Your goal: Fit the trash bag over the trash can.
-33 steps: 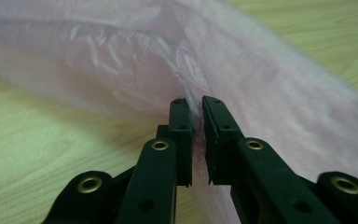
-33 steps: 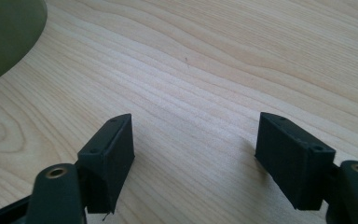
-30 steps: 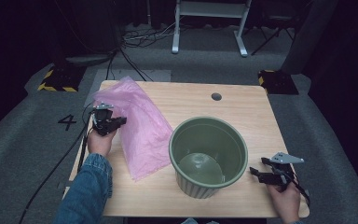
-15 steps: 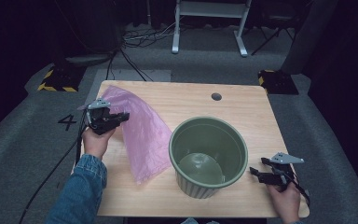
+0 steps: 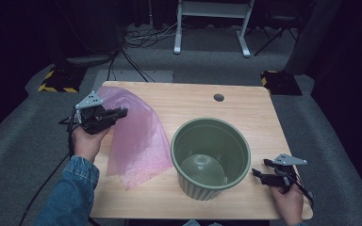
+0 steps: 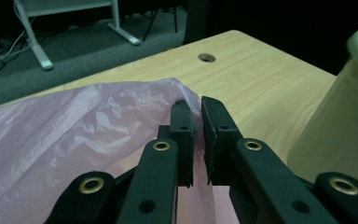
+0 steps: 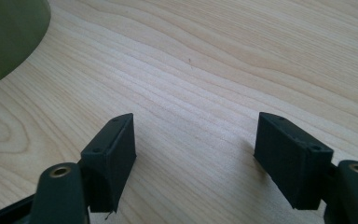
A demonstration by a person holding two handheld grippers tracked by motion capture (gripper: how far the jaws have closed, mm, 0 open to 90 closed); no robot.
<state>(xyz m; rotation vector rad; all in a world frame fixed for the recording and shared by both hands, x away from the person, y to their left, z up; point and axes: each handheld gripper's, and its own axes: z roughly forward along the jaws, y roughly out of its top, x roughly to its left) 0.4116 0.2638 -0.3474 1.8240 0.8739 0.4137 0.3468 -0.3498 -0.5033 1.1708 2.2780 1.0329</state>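
At the table's left edge, you are pinching a fold of the pink plastic bag (image 5: 136,141) in the clenched left gripper (image 5: 118,113), lifting so it drapes free beside the green bin (image 5: 210,157). Your right gripper (image 5: 259,175) is waiting released, holding nothing, near the bin.
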